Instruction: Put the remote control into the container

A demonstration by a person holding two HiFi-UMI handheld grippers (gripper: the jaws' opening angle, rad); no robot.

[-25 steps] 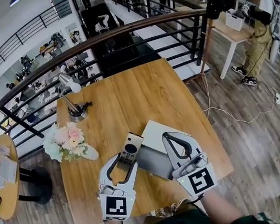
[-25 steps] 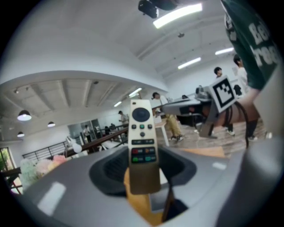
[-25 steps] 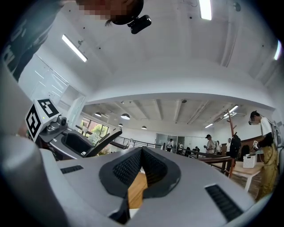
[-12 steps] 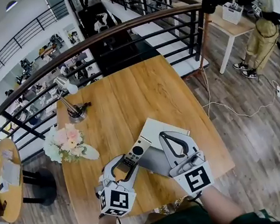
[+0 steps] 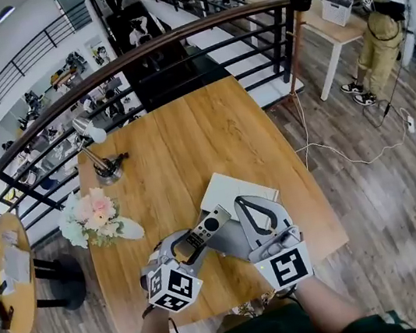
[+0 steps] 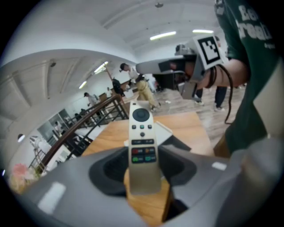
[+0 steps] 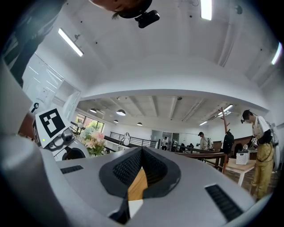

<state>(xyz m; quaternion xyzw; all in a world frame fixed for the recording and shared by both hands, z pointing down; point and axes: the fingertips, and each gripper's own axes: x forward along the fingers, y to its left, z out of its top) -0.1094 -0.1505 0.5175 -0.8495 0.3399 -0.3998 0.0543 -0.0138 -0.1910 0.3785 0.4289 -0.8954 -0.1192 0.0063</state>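
the remote control (image 5: 206,227) is a slim, pale gold stick, one of it. its long axis runs away from the left gripper (image 5: 192,245) toward the upper right of the head view, button face up, and the end with the round dark pad points away from the person. in the left gripper view the remote control (image 6: 143,146) stands straight out along the jaws. below its pad sit three small buttons in a row, a single one under them, a dark bar, then four coloured keys. no brand or lettering on it can be read. the left gripper (image 6: 143,170) is closed on the remote's near end, its jaws only as wide apart as the remote itself. the far end reaches over the near left edge of the container (image 5: 223,187), a single white-rimmed rectangular box with a grey inside, lying on the wooden table (image 5: 180,142); whether the remote touches it cannot be told. the right gripper (image 5: 240,202) lies over the container's right part, just beside the remote. in its own view the right gripper (image 7: 141,153) has its jaw tips together, with nothing seen between them, only a slice of wood and white below. each gripper carries a cube with black square markers. part of some print shows on the person's green shirt (image 6: 253,66), too cropped to read. farther left on the table stand one bunch of pink and white flowers (image 5: 94,216) and one desk lamp (image 5: 99,152).
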